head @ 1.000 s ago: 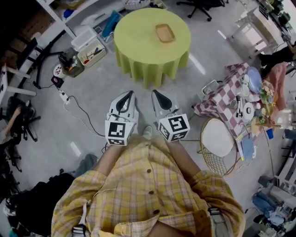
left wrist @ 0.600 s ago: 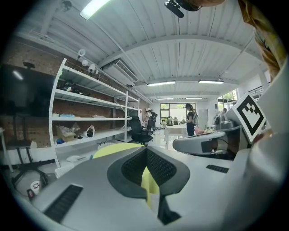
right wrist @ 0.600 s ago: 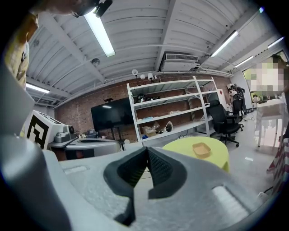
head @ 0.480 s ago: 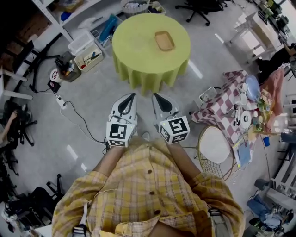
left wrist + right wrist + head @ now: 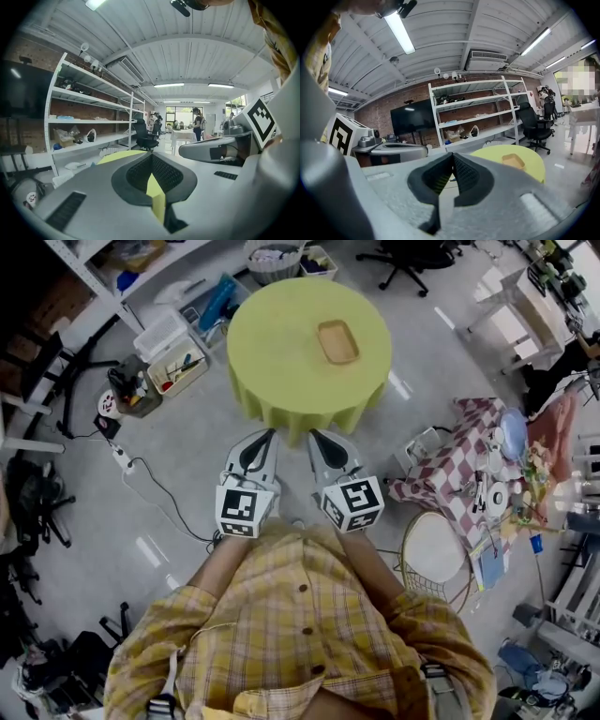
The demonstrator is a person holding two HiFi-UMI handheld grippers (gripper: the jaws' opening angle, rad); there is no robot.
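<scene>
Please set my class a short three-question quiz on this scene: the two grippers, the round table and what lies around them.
1. True or false: the tan tray lies on the round table with the yellow-green cloth.
2. How do the jaws of the left gripper stand?
A. wide apart
B. tips together, nothing held
C. clamped on the tray
3. Fill in: in the head view, the checked cloth with many small things on it lies on the person's ____ side.

Key: 1 true; 2 B; 3 right.
</scene>
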